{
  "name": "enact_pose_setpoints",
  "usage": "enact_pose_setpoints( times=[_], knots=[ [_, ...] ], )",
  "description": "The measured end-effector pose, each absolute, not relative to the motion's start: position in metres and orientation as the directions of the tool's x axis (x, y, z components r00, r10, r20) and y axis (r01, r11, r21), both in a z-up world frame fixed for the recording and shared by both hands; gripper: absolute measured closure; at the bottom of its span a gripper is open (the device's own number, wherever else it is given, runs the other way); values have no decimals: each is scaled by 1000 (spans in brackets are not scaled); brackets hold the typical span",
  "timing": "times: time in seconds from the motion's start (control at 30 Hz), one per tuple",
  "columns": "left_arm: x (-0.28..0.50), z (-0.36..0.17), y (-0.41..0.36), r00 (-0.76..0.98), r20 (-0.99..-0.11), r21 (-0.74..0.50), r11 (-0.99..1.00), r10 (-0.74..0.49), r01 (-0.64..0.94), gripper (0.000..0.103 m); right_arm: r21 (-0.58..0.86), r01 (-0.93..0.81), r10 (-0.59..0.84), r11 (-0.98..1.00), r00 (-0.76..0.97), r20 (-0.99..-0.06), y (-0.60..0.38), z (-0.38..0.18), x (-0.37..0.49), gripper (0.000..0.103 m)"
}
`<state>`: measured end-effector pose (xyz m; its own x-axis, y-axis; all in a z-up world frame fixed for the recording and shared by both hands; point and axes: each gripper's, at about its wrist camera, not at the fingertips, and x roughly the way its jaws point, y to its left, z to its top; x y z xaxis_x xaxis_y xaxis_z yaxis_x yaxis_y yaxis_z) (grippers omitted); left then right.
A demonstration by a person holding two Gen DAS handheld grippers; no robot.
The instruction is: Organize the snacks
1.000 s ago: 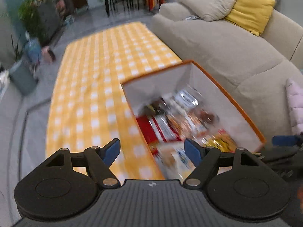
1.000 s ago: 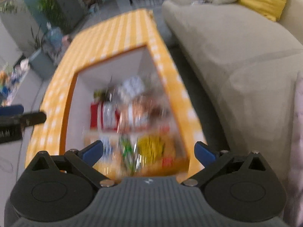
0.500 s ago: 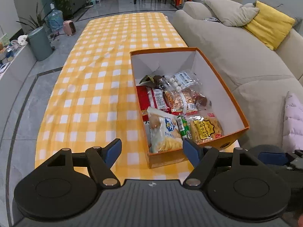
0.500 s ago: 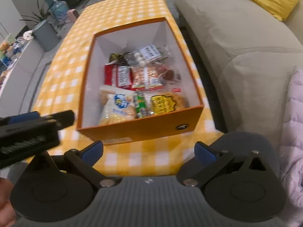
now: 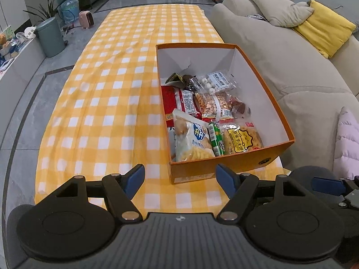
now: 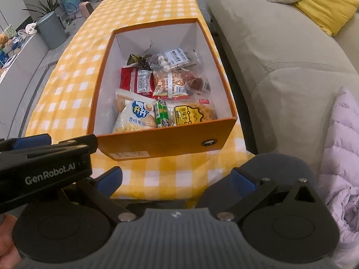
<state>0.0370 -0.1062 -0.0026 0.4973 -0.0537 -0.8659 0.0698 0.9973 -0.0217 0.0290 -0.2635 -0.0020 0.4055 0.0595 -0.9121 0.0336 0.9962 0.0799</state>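
A grey sofa flanks the long table under its yellow checked cloth. At the cloth's near end, on the sofa side, sits the orange box, snack packets piled inside. Both the left gripper and right gripper hang short of the box, fingers wide with nothing between.

Ahead of my left gripper the box sits on the table, snack packets inside it. The sofa runs along its right; my right gripper hangs beside.
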Motion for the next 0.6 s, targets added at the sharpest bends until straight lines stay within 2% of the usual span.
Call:
enact_pose_setpoints(
  times=[0.6],
  knots=[
    [37, -7, -105, 474, -879, -31, 997, -57, 64, 19, 104, 45, 78, 994, 399, -914, -261, -7, 28, 4]
  ],
)
